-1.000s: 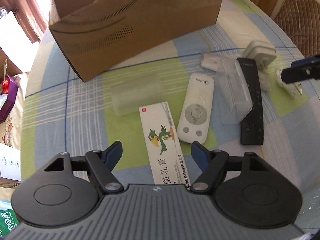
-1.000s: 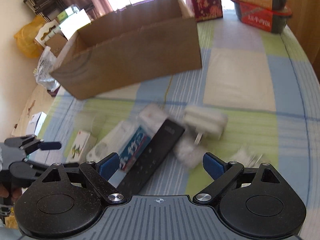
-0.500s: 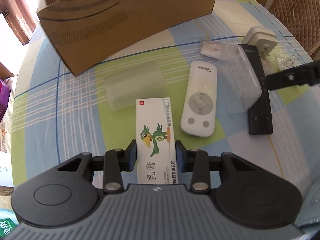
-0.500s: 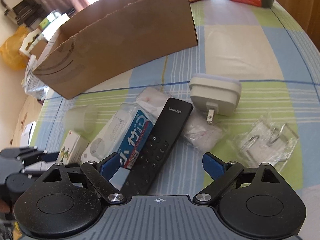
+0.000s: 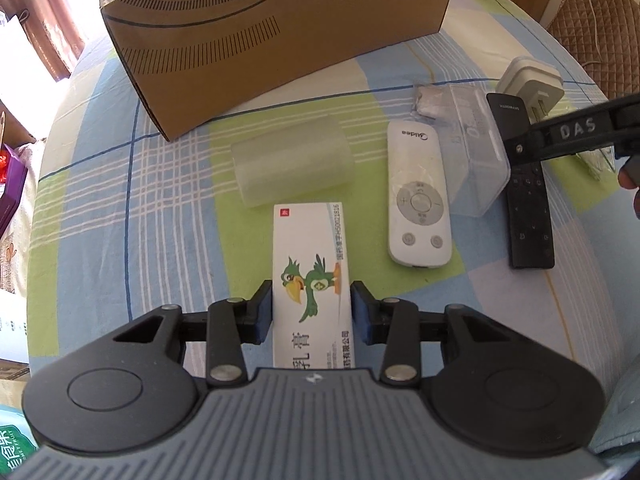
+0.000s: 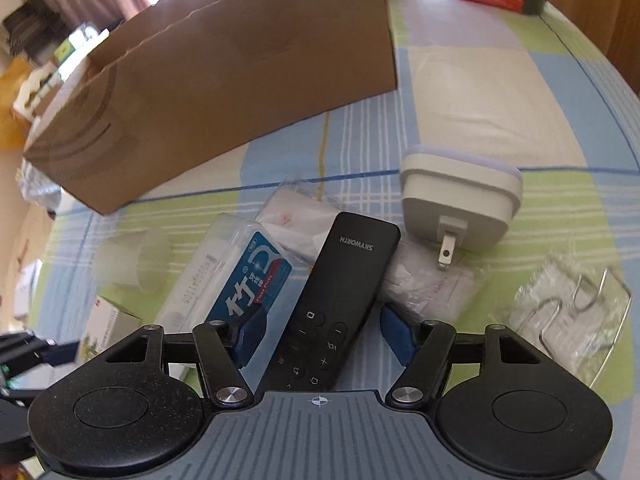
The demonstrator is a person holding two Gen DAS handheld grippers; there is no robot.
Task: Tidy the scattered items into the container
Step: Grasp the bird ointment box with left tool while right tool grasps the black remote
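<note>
Low in the left wrist frame, the left gripper (image 5: 311, 307) clamps the white parrot-printed carton (image 5: 310, 276); the likely next move is carrying it to the brown cardboard box (image 5: 280, 36) at the top. The right gripper (image 6: 320, 332) straddles the black rectangular remote control (image 6: 336, 300), jaws apart and not yet gripping. The box's interior stays hidden.
</note>
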